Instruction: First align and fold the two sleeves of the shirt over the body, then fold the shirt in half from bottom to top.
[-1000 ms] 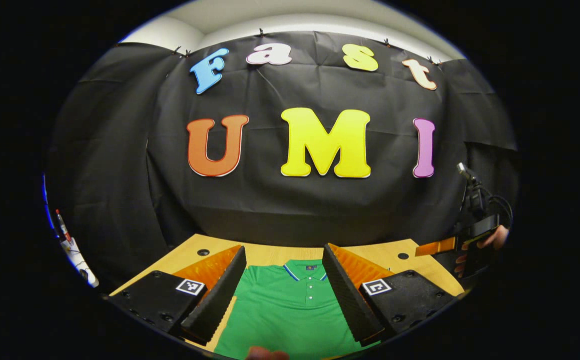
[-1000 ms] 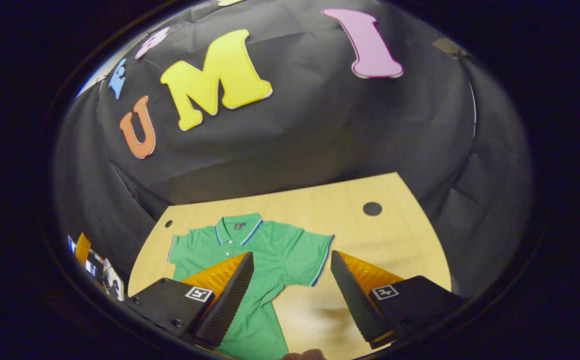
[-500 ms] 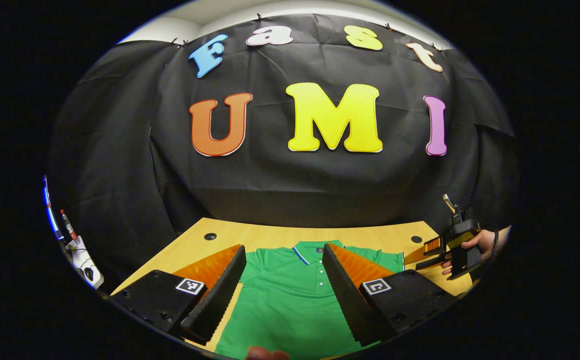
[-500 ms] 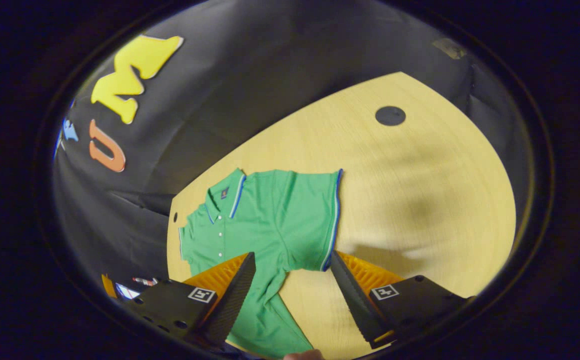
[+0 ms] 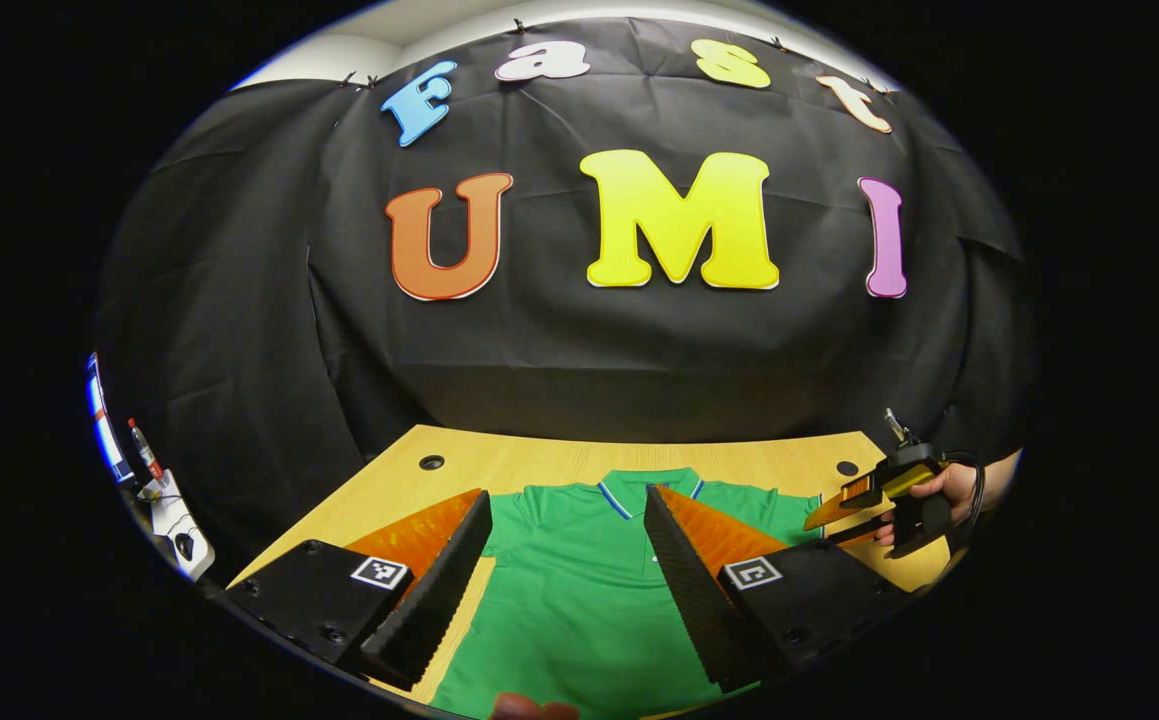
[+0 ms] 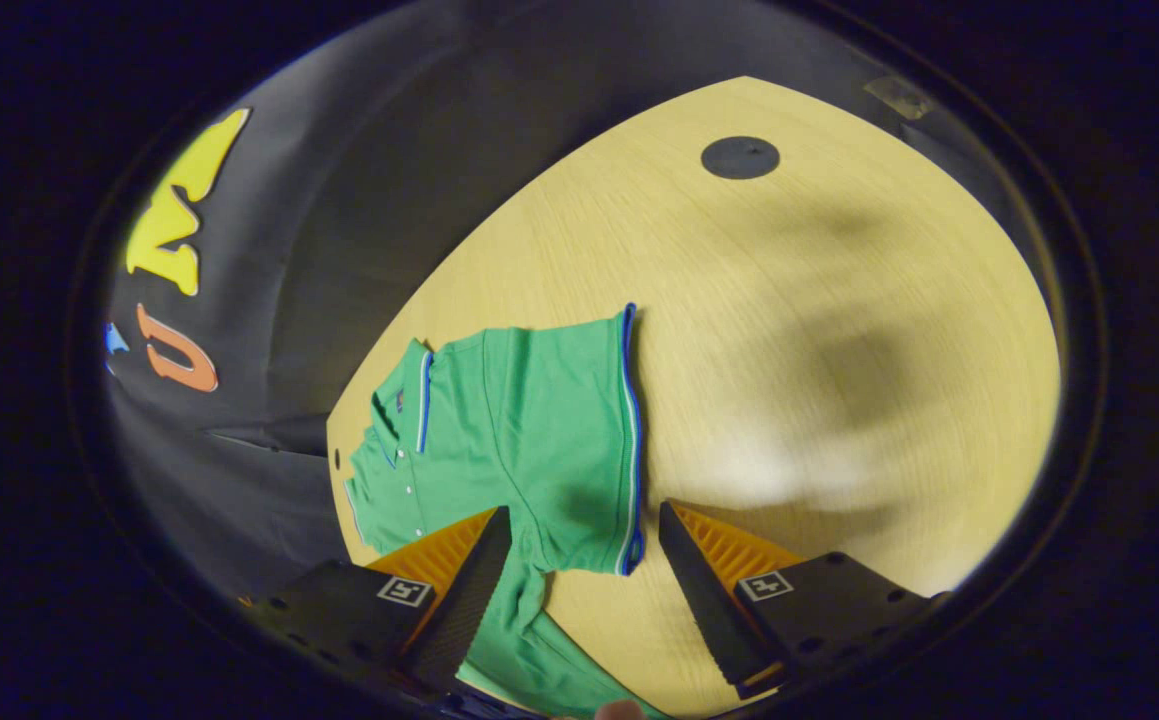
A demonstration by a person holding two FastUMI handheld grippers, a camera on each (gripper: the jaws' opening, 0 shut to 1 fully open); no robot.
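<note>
1. On the far left of the left gripper view: a small cluster of white gear (image 5: 171, 515) with a bottle beside it, off the bench edge (too small to tell more).
2. Bench (image 5: 539, 465): pale wood, with a dark round hole (image 5: 431, 462) near its left back corner and another (image 5: 846, 468) near the right back corner.
3. Left tool (image 5: 567, 590): fingers spread wide, nothing between them, held above the shirt's body.
4. Shirt (image 5: 579, 600): green polo, blue-trimmed collar (image 5: 639, 485) toward the booth wall, lying flat on the bench, front up.
5. Right tool (image 5: 844, 510), at the right edge of the left gripper view: held in a hand (image 5: 954, 485) over the shirt's right shoulder, fingers apart.
6. Right gripper view, shirt (image 6: 509, 430): collar to the left, the short sleeve (image 6: 579, 440) with its blue-edged cuff (image 6: 631, 440) spread flat on the bench (image 6: 839, 300).
7. Right tool (image 6: 584, 590): fingers spread, gripping nothing; the sleeve's lower cuff corner lies between them (contact with the cloth cannot be told).
8. Dark round hole (image 6: 739, 157): bench surface, well beyond the sleeve.
</note>
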